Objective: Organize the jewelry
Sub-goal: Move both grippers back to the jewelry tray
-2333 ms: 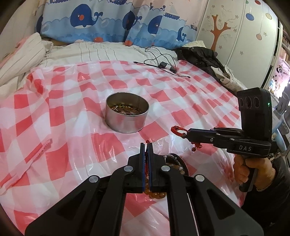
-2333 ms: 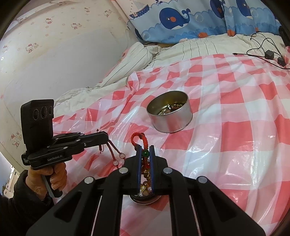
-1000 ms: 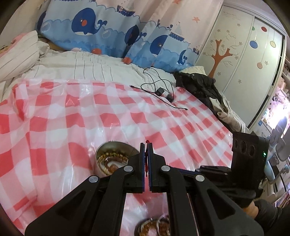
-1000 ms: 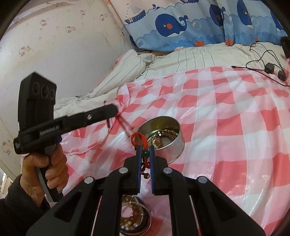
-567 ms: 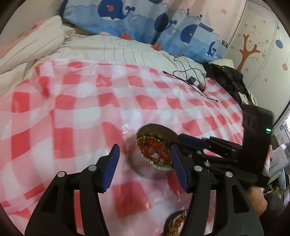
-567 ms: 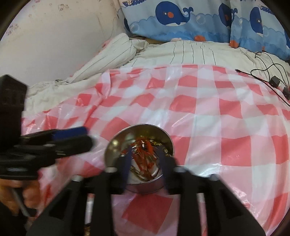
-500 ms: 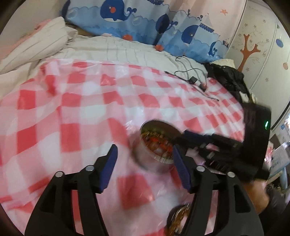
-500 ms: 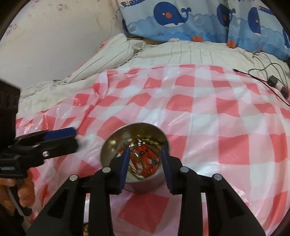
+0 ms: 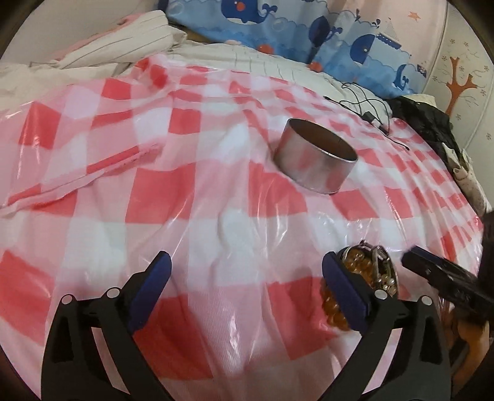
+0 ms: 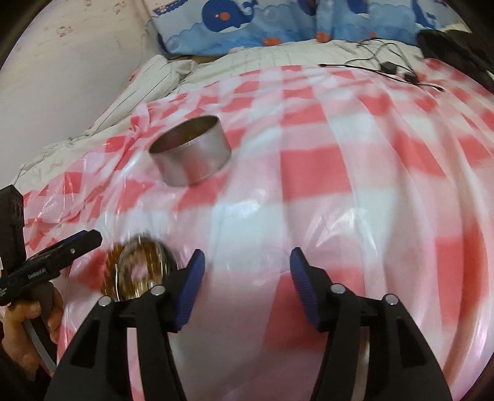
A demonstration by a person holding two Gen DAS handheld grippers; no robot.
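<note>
A round metal tin (image 9: 315,160) stands on the red-and-white checked plastic sheet (image 9: 191,197); from this low angle its contents are hidden. Nearer to me, a small dish of amber beads (image 9: 370,274) sits partly behind the right finger of my left gripper (image 9: 245,265). That gripper's jaws are opening wide over bare sheet, with nothing between them. My right gripper (image 10: 247,262) is opening too and holds nothing. In the right wrist view, the tin (image 10: 191,151) is far left and the blurred bead dish (image 10: 139,268) is just left of the fingers.
Black cables with a plug (image 9: 364,101) lie beyond the tin. Dark clothing (image 9: 426,120) is heaped at the far right. Whale-print pillows (image 10: 247,21) and striped bedding (image 10: 148,86) line the back. A hand (image 10: 24,320) holds the left gripper's handle.
Both grippers were shut on a red-corded bead bracelet above the tin. They opened, the bracelet dropped into the tin, and both have drawn back and down toward the bead dish.
</note>
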